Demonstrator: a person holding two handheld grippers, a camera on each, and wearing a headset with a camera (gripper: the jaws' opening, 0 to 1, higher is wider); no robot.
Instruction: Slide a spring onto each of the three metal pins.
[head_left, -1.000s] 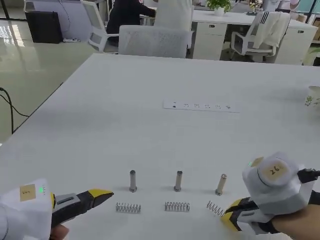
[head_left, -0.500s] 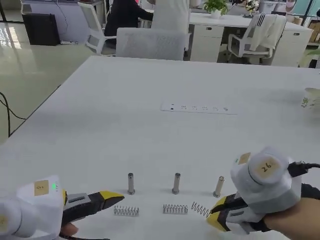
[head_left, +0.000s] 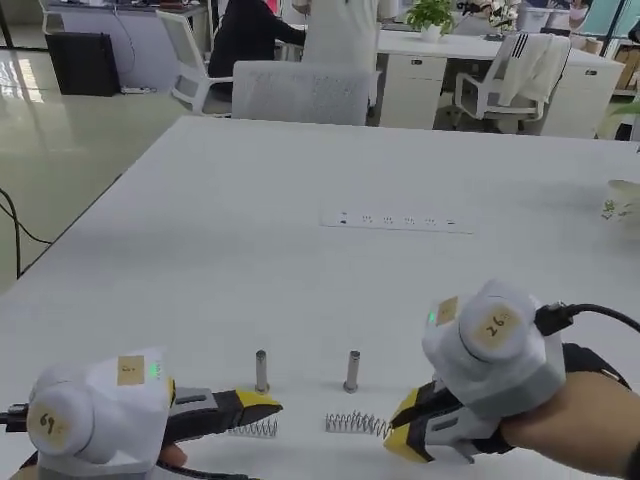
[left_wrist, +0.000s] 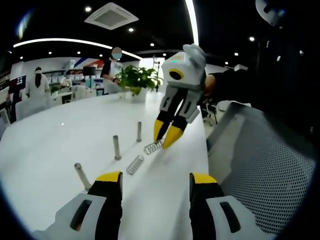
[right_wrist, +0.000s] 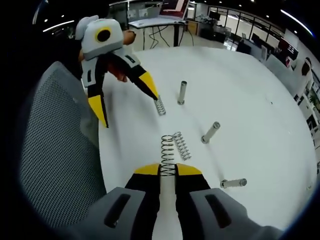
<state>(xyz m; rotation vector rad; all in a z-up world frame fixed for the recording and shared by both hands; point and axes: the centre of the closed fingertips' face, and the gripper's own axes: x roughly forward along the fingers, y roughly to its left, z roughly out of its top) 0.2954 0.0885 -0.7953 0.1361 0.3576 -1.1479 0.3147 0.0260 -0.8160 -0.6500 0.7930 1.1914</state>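
Note:
Two upright metal pins (head_left: 261, 370) (head_left: 352, 369) stand near the table's front edge; the right gripper view has all three pins (right_wrist: 182, 92) (right_wrist: 210, 132) (right_wrist: 233, 183). My right gripper (head_left: 396, 430) is shut on one end of a spring (right_wrist: 167, 152), which sticks out ahead of the jaws, low over the table. A second spring (head_left: 352, 424) lies just in front of it. My left gripper (head_left: 262, 408) is open, its upper tip beside the left spring (right_wrist: 160, 106). In the left gripper view my left gripper (left_wrist: 155, 180) faces the right gripper (left_wrist: 167, 136).
A white power strip (head_left: 395, 220) lies flat at mid-table. A paper cup (head_left: 622, 198) stands at the right edge. A grey mesh chair (head_left: 305, 92) sits at the far side, with desks and people beyond. The white tabletop (head_left: 300, 280) is bare behind the pins.
My right gripper has moved left with the spring in its jaws and now hides the right pin. My left gripper has moved right up to the left spring.

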